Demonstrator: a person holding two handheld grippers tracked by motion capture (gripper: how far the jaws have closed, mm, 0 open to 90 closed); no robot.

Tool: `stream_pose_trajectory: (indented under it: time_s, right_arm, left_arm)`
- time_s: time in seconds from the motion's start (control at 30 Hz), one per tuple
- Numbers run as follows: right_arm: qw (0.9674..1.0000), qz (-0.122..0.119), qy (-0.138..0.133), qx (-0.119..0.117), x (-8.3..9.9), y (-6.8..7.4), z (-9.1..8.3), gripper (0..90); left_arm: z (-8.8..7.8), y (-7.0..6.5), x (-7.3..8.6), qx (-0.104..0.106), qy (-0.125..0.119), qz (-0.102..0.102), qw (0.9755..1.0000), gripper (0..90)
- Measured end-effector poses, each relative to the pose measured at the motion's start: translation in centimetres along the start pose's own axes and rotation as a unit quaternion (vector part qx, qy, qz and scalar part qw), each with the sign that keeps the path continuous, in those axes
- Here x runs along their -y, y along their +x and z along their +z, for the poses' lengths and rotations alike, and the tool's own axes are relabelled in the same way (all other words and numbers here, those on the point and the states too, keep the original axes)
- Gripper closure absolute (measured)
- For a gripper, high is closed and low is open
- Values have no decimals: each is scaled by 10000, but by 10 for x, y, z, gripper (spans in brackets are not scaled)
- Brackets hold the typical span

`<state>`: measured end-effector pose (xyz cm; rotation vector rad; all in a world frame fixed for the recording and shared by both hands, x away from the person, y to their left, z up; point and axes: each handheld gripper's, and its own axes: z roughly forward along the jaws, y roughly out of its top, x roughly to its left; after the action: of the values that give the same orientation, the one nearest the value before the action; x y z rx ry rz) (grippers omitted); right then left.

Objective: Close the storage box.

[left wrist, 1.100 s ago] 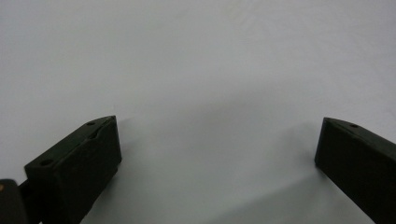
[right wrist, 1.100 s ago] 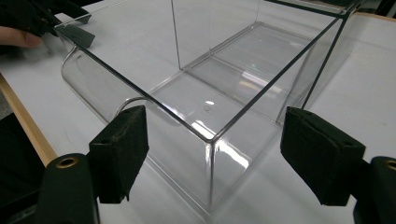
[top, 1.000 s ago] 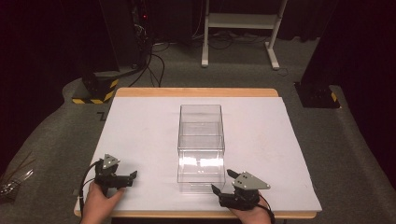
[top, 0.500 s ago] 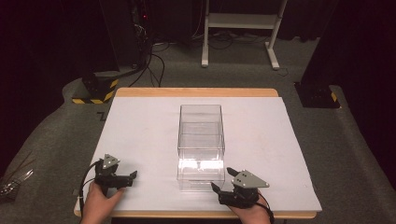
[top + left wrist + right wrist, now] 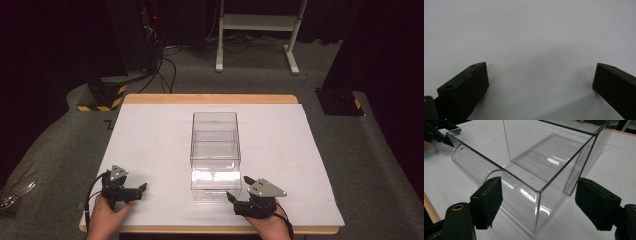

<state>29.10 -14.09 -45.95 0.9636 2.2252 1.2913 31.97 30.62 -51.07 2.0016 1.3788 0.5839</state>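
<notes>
Two grippers, both spread wide, empty: left gripper low left, right gripper low centre, just beside the clear box. Risk: smooth, thin walls could slip between the jaws, or a corner pinch could tip it. Box is transparent, open-topped, empty, standing mid-frame on the white table cover.

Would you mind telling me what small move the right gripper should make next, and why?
Probably ease the right gripper forward toward the clear box. Its jaws stand open, aimed at the box's near corner but not yet around a wall. The left gripper rests open over bare white table.
</notes>
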Motion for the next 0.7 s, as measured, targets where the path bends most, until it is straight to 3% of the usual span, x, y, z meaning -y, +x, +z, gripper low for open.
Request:
stream_pose_trajectory:
  time_s: [0.7]
  right_arm:
    - [9997,73,18,228,-8,-10,18,170]
  left_arm:
    - [0,0,0,1,0,-3,10000,5]
